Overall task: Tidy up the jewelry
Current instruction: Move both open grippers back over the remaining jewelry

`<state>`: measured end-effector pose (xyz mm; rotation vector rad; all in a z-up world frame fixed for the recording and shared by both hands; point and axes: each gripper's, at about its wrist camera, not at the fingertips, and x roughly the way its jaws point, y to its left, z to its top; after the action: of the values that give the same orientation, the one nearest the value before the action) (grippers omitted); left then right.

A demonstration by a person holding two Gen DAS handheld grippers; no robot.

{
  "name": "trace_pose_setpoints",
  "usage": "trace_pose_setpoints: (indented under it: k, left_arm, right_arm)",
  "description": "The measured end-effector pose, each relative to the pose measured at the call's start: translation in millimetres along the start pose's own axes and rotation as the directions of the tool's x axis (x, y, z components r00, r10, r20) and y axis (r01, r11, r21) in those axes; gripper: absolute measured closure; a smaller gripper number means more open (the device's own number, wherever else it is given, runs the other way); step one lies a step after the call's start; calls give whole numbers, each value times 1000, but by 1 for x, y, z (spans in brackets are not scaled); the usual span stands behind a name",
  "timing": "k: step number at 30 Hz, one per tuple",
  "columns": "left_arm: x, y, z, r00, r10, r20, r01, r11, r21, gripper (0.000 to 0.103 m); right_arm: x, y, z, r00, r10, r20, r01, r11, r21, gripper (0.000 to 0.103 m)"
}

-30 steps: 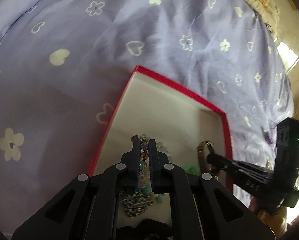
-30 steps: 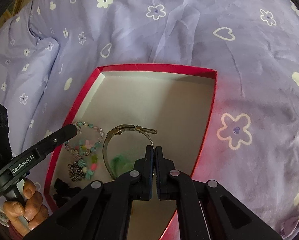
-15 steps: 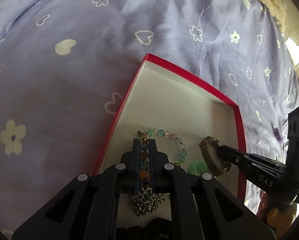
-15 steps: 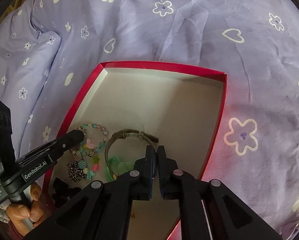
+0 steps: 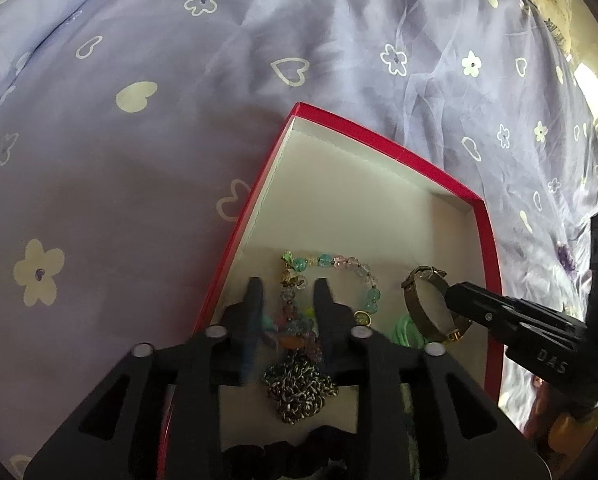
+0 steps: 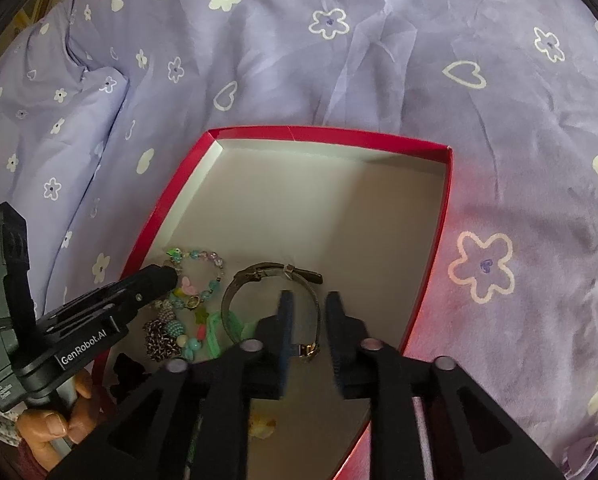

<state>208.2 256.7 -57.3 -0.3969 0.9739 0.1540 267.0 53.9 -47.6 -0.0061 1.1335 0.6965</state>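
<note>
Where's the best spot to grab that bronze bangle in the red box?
Probably the near arc of the bronze bangle, from above: the right hand-held gripper already straddles that thin band, open. The far side carries the bulky clasp, and the left side lies against the green hair tie.

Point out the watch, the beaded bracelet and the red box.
watch (image 6: 273, 269): right wrist view, top of the band.
beaded bracelet (image 5: 341, 261): left wrist view, pale beads along its top.
red box (image 6: 331, 136): right wrist view, far rim.

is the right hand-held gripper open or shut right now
Open. In the right wrist view the right hand-held gripper shows a clear gap between its two fingers, with the bronze bangle lying in the red box visible through it.
</note>
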Motion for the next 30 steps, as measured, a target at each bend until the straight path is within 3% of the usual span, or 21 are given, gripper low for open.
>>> trace_pose_setpoints:
  k: [5,9,12,19,30]
  left_arm:
    - [-7,0,-5,1000,12,1,-12,1000,1,65]
    - [-21,-4,-11,1000,19,24,-19,1000,7,47]
    - [-35,-8,-19,999,25,48,-25,1000,8,41]
    - [-69,-17,-46,997,-14,74,14,1000,-4,39]
    - [-107,-51,-93,993,-86,81,84,996,34,36]
  right_arm:
    - [-13,2,-3,1000,22,23,-22,1000,2,76]
    - [-35,-1,-13,996,65,68,-66,998,11,56]
    - [-51,-6,-25,993,76,96,-77,997,12,56]
    - [-91,-33,-57,985,84,150,-94,994,57,56]
    - [-154,-87,-117,977,0,211,-32,988,148,56]
